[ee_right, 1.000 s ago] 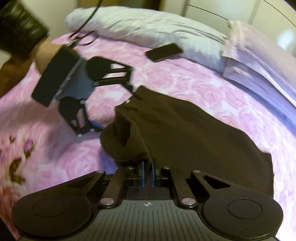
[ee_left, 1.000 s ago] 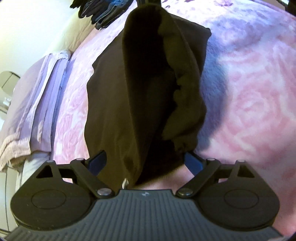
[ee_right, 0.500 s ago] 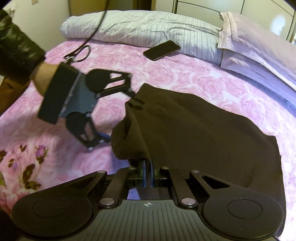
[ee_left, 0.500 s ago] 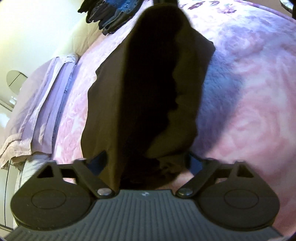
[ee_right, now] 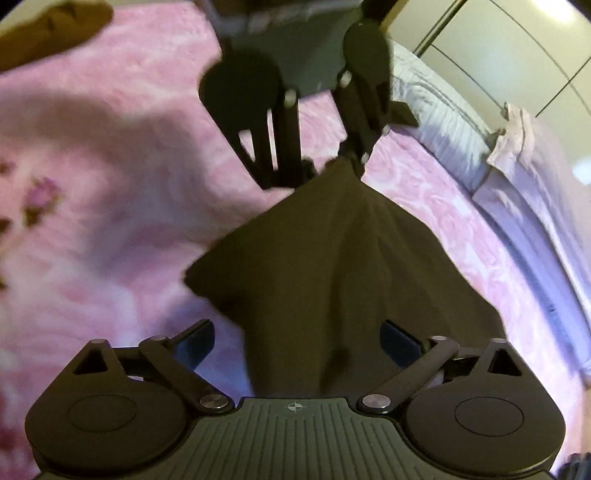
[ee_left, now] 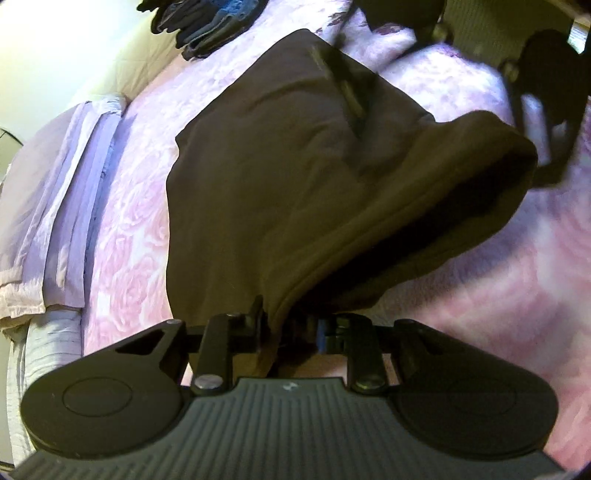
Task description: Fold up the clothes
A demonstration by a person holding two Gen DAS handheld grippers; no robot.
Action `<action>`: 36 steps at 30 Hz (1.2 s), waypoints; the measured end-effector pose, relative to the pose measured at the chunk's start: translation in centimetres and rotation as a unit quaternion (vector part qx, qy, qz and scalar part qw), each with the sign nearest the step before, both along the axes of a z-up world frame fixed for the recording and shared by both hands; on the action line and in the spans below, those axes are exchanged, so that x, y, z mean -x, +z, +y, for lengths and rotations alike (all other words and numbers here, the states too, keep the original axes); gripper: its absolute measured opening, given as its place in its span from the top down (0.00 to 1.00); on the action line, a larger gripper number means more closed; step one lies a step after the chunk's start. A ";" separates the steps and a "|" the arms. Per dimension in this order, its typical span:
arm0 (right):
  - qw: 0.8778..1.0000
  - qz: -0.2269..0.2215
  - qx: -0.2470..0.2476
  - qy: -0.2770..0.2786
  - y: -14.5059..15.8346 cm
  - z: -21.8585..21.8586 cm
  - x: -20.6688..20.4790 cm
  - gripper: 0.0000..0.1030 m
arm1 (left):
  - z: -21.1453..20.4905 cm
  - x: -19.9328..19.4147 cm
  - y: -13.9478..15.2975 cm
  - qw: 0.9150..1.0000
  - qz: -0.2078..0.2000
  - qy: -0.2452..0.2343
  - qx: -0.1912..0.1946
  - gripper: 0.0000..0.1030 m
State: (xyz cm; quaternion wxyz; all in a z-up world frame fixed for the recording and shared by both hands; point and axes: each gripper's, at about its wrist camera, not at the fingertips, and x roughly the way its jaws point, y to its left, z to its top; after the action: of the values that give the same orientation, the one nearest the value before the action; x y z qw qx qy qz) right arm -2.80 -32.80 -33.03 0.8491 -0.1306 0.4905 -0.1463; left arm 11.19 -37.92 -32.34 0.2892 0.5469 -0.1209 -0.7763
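Observation:
A dark brown garment (ee_left: pixel 295 166) lies on the pink rose bedspread (ee_left: pixel 517 295). My left gripper (ee_left: pixel 290 325) has a bunched edge of it between its pads, and its jaws are closing on the cloth. In the right wrist view that gripper (ee_right: pixel 328 166) pulls the garment (ee_right: pixel 351 277) up into a peak. My right gripper (ee_right: pixel 299 339) has its jaws opening. The near part of the garment lies between its blue pads (ee_right: pixel 402 343), which do not touch it. In the left wrist view the right gripper (ee_left: pixel 532 92) is a blur at the top right.
A pile of dark clothes (ee_left: pixel 199 26) lies at the far end of the bed. Folded lilac bedding (ee_left: pixel 55 184) runs along one side, beside a striped pillow (ee_right: pixel 443 122) and wardrobe doors (ee_right: pixel 498 55). Bare bedspread (ee_right: pixel 92 184) spreads to the left.
The left jaws went from wide to closed on the garment's edge and rose with it. The right gripper let go of its fold, opened and swung low toward the left gripper.

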 end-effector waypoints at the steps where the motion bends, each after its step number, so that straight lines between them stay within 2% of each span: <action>1: 0.999 -0.011 -0.025 -0.021 0.4 -0.7 0.1 0.84 | -0.2 0.2 0.7 1.000 -0.004 0.000 0.000 0.80; 2: 0.997 -0.024 -0.051 -0.044 0.9 -1.3 0.2 0.89 | -0.4 0.5 1.3 1.000 -0.008 -0.001 0.001 0.80; 5: 0.986 -0.081 -0.115 -0.092 4.1 -3.0 2.0 0.94 | -1.3 1.4 3.7 1.000 -0.018 -0.002 0.007 0.80; 8: 0.959 -0.157 -0.175 -0.157 7.8 -5.7 5.4 0.95 | -4.2 3.8 7.7 0.999 -0.024 -0.009 0.030 0.80; 10: 0.932 -0.213 -0.207 -0.206 9.9 -8.1 8.3 0.95 | -6.9 6.3 10.1 0.998 -0.033 -0.025 0.042 0.80; 14: 0.858 -0.317 -0.266 -0.304 12.0 -13.8 15.5 0.96 | -13.3 13.3 13.0 0.996 -0.051 -0.067 0.043 0.80; 18: 0.795 -0.367 -0.295 -0.382 11.5 -19.2 22.8 0.96 | -19.5 20.9 12.0 0.992 -0.055 -0.113 0.018 0.79; 21: 0.757 -0.369 -0.312 -0.440 8.2 -22.9 27.7 0.96 | -23.9 25.8 8.3 0.991 -0.060 -0.118 -0.012 0.66; 23: 0.731 -0.364 -0.330 -0.474 5.2 -25.1 31.0 0.96 | -26.4 27.3 6.1 0.994 -0.049 -0.089 -0.034 0.66; 25: 0.696 -0.363 -0.366 -0.500 2.1 -26.4 33.5 0.95 | -28.4 27.8 4.5 0.996 -0.036 -0.058 -0.050 0.66; 27: 0.658 -0.363 -0.401 -0.524 -0.8 -27.6 35.8 0.95 | -29.1 26.4 4.5 0.997 -0.025 -0.026 -0.064 0.64; 29: 0.646 -0.363 -0.419 -0.524 -1.9 -27.7 36.8 0.95 | -29.8 24.4 4.4 0.996 -0.016 0.012 -0.084 0.59; 32: 0.638 -0.366 -0.427 -0.526 -1.8 -27.5 36.9 0.95 | -30.9 20.8 4.2 0.990 -0.006 0.079 -0.117 0.58; 34: 0.621 -0.374 -0.432 -0.536 -1.3 -27.5 36.9 0.95 | -31.8 18.6 3.8 0.982 0.016 0.123 -0.141 0.58; 36: 0.599 -0.385 -0.439 -0.548 -0.9 -27.5 36.9 0.95 | -32.9 17.1 3.5 0.972 0.051 0.154 -0.172 0.58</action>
State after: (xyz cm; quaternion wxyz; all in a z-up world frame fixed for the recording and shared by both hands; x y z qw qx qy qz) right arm -39.67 -60.31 -33.96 0.6749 0.6194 0.1022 -0.3878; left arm -5.90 -70.83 -28.89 0.3127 0.5603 0.1146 -0.7584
